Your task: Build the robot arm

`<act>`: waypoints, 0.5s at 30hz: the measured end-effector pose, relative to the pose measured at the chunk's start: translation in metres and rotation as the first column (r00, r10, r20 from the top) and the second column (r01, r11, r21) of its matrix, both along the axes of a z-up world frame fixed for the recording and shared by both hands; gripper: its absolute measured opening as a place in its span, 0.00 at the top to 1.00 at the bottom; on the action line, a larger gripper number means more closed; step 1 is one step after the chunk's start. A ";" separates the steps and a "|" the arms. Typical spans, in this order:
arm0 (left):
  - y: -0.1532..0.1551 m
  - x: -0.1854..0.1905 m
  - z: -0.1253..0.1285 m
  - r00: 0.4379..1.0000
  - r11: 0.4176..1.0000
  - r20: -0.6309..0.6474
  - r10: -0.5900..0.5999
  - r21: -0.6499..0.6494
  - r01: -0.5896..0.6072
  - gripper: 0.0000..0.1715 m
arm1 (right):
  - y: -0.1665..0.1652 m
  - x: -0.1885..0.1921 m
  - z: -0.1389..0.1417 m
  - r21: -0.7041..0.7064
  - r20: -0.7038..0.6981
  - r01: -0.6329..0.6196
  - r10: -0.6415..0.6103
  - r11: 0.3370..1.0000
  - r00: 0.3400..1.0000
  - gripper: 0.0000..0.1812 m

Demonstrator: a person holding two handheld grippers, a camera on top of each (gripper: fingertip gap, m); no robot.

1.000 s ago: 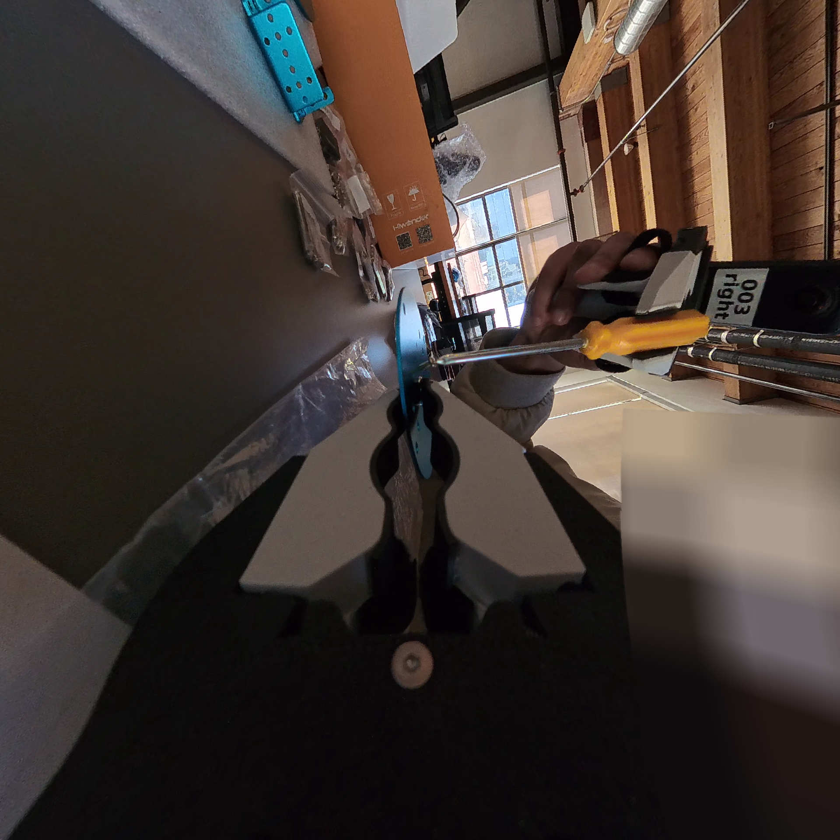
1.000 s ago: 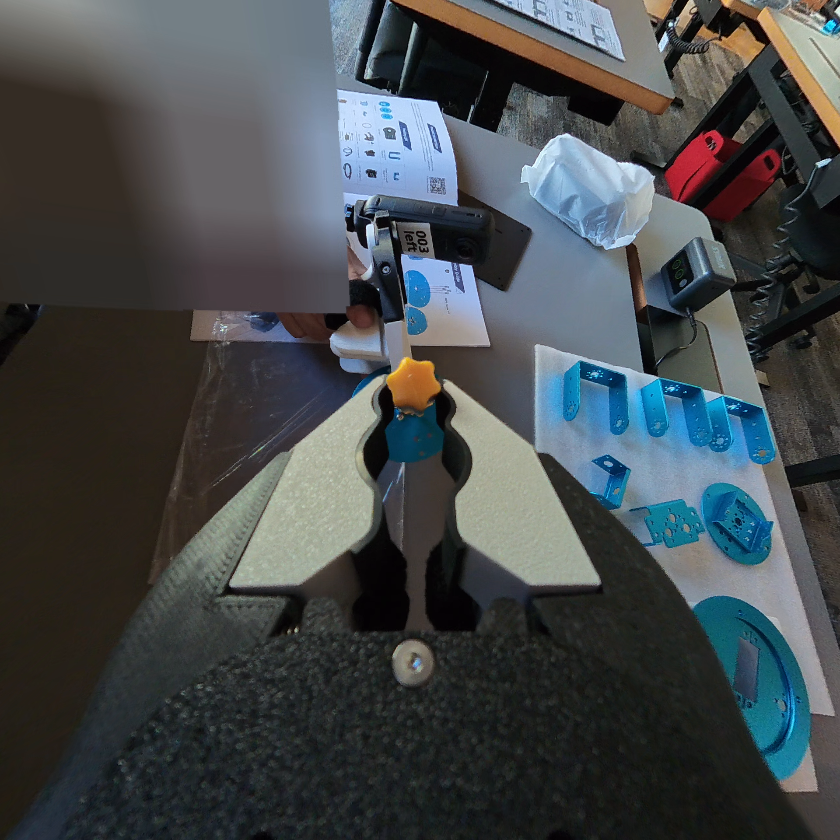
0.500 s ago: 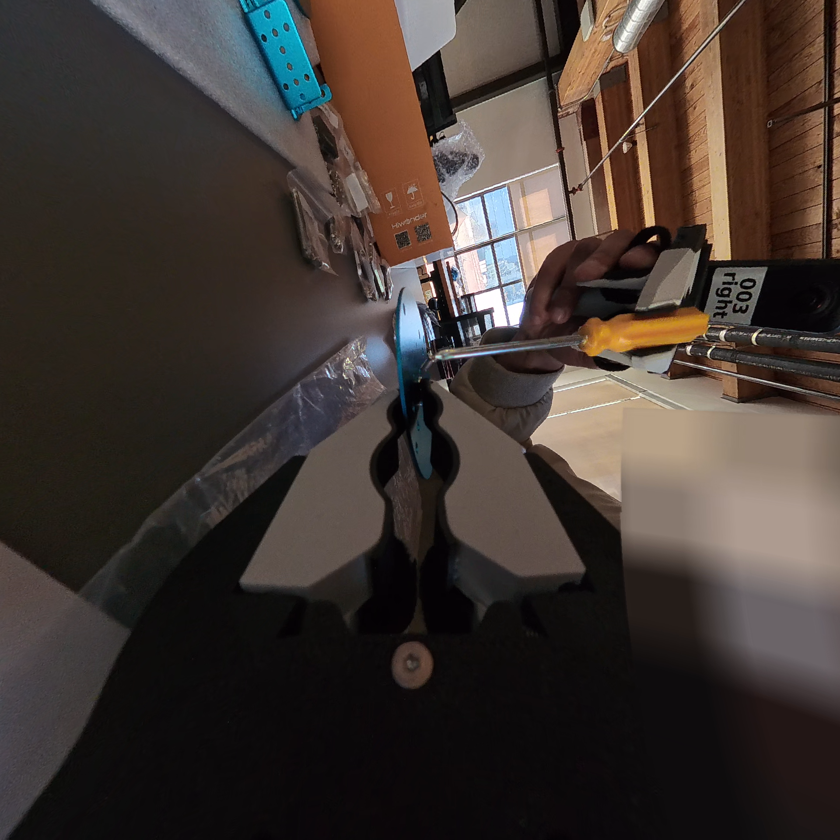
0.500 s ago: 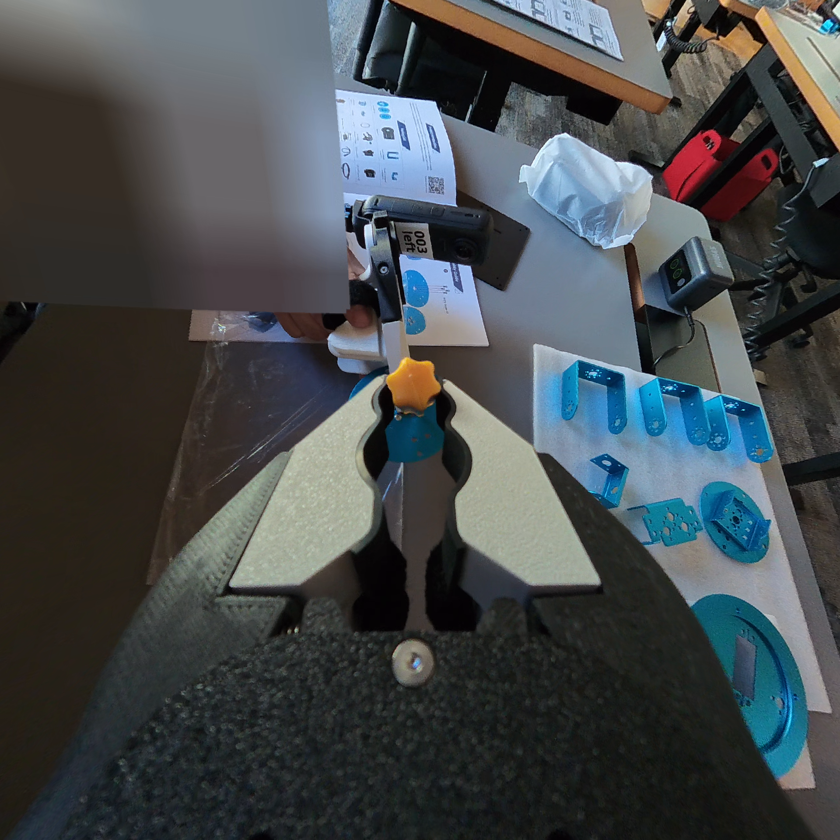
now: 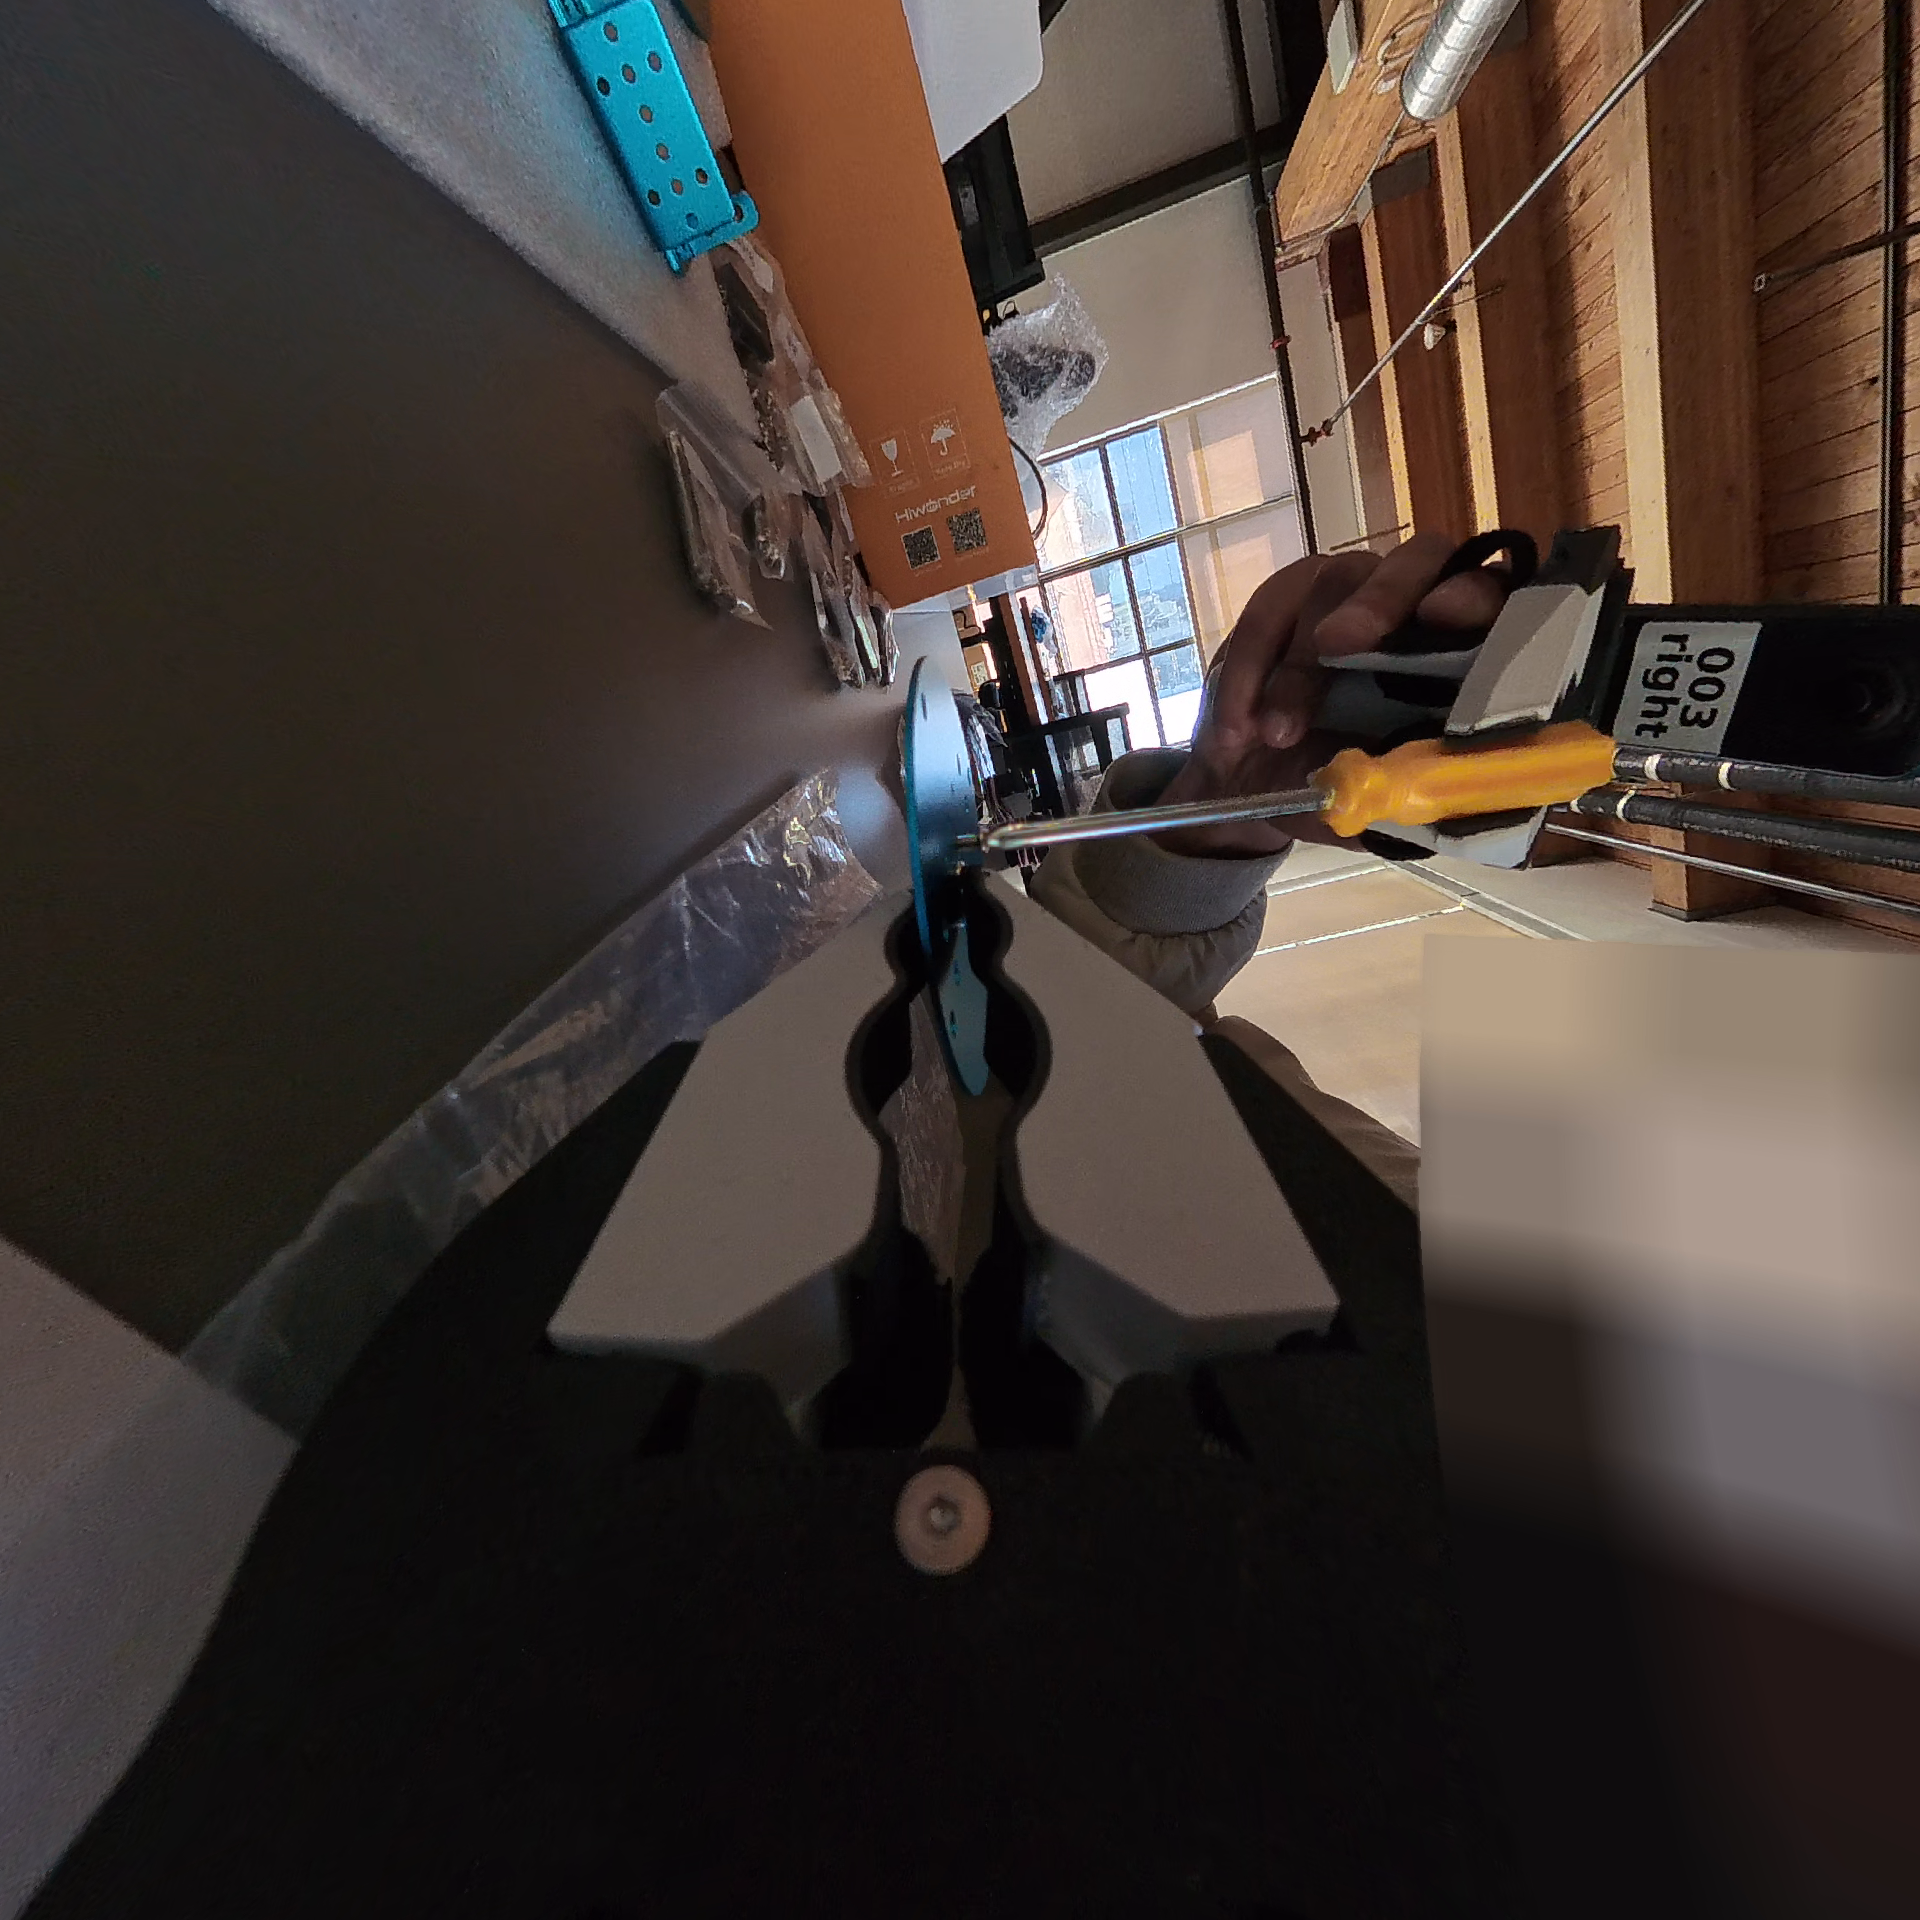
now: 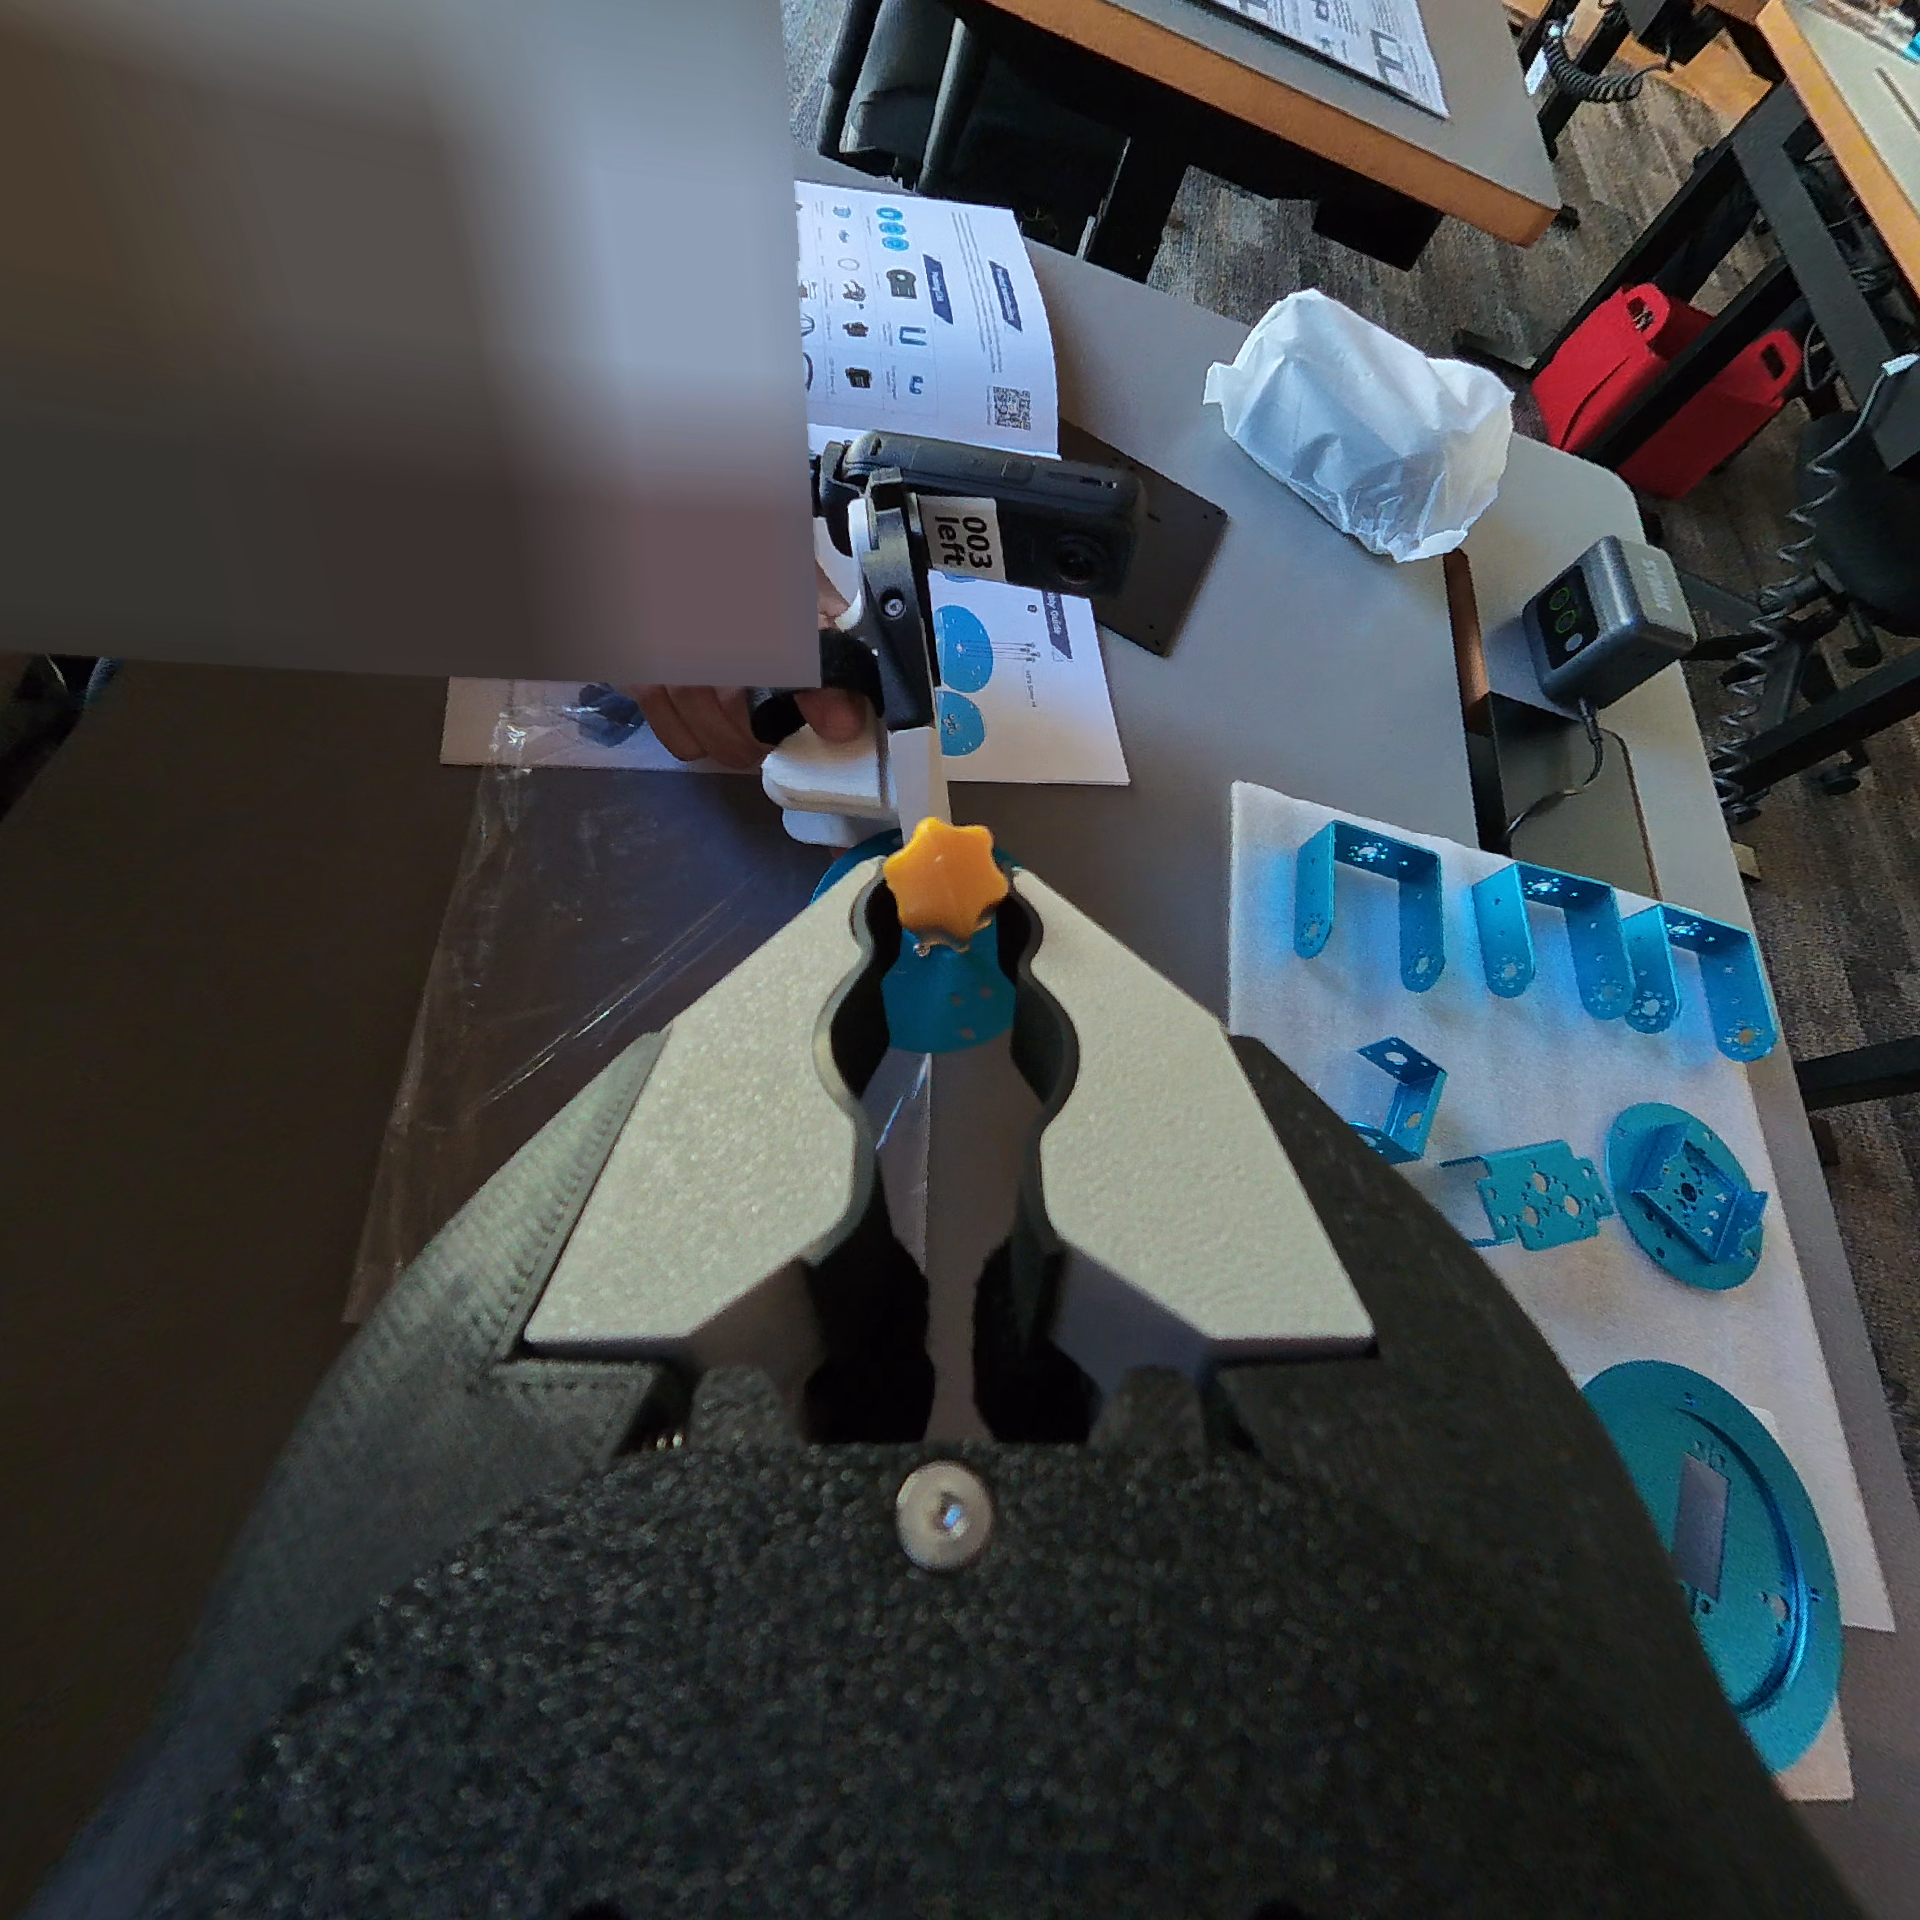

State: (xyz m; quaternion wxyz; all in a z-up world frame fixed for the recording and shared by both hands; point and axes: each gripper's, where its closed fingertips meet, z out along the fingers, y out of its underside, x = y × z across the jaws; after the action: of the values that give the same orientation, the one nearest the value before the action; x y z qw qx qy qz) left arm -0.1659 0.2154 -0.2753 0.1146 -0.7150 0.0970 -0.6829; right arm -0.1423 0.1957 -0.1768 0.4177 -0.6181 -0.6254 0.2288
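Note:
My left gripper is shut on the edge of a blue round metal plate and holds it upright above the dark table. My right gripper is shut on an orange-handled screwdriver. In the left wrist view the screwdriver reaches in from the right, and its metal tip touches a screw on the plate's face. In the right wrist view I look down the handle's end onto the blue plate, with the left gripper just beyond it.
A white foam sheet at the right carries several blue brackets and a large blue disc. Printed sheets, a crumpled white bag and a clear plastic film lie on the table. An orange box stands behind. Across from one pair of fingers to the other is roughly 11 centimeters.
The screwdriver and right gripper shifted very slightly; its tip stays at the plate. The left gripper keeps the plate in the same place.

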 end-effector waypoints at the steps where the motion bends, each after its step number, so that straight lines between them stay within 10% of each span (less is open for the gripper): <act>1: 0.000 0.000 0.000 1.000 1.000 0.000 0.000 0.000 0.000 0.97 | 0.000 0.000 0.000 -0.003 0.000 0.000 0.000 1.000 1.000 0.91; 15: -0.002 0.001 -0.004 0.999 0.999 -0.048 0.005 0.040 -0.003 0.97 | -0.005 -0.003 -0.004 0.004 0.085 0.002 -0.003 1.000 0.996 0.90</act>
State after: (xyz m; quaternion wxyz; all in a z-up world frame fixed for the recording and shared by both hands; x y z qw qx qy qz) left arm -0.1646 0.2138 -0.2792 0.1279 -0.7289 0.1121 -0.6631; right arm -0.1457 0.1906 -0.1811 0.3921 -0.6274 -0.6422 0.2006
